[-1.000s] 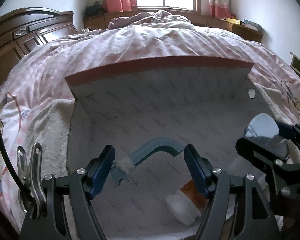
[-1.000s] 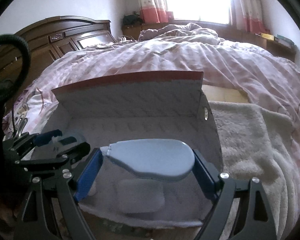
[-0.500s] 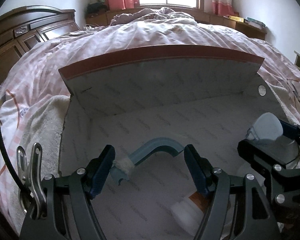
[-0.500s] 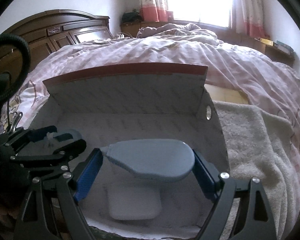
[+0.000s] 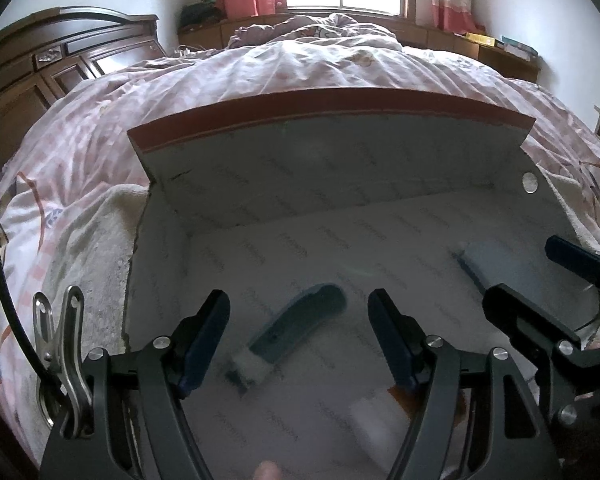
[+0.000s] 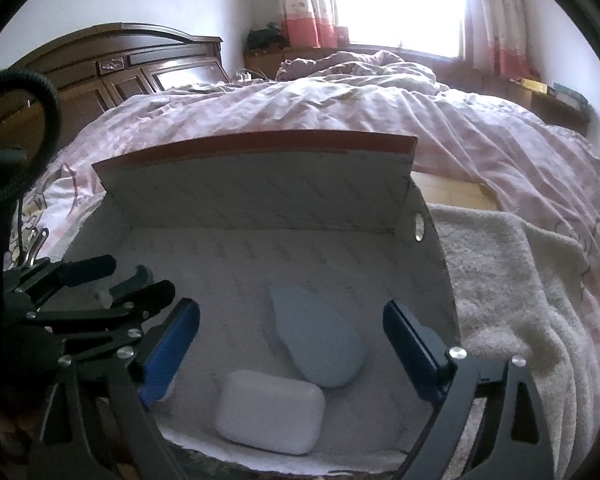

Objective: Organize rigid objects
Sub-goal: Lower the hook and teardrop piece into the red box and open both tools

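Bed [image 6: 380, 120] bearing my open box [image 5: 340, 168]. On the box floor: pale blue case [image 6: 316, 336], white case [image 6: 270, 418], blue handle [image 5: 300, 326]. My left gripper [image 5: 298, 340] and right gripper [image 6: 292, 344] hover above, jaws apart, empty.

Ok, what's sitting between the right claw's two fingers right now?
In the right wrist view, the open right claw has the pale blue teardrop-shaped piece lying loose on the box floor between its fingers, with the white rounded block just nearer the camera.
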Demonstrator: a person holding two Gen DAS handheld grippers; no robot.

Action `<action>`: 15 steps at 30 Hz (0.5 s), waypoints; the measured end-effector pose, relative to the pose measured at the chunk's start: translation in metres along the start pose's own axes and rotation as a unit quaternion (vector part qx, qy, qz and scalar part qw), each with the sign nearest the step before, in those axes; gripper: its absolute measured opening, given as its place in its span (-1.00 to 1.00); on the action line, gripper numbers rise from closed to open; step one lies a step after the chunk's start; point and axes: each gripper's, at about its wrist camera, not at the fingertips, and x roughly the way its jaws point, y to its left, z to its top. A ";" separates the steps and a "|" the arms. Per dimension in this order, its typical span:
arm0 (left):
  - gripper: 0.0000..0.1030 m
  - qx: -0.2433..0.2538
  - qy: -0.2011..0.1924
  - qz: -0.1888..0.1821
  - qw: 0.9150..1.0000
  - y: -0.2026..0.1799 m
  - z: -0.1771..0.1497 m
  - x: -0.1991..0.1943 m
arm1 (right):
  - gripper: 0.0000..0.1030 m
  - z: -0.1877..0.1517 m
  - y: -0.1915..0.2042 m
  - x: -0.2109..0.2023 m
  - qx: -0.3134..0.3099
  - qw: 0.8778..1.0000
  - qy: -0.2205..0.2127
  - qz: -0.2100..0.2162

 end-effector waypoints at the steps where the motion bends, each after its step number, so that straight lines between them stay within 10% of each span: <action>1: 0.42 0.000 -0.002 -0.001 1.000 0.000 0.000 -0.002 | 0.88 0.000 0.000 -0.002 0.002 1.000 -0.003 0.002; 15: 0.42 -0.004 -0.014 -0.004 1.000 0.001 -0.008 -0.036 | 0.89 -0.001 -0.003 -0.034 0.027 0.999 -0.015 0.011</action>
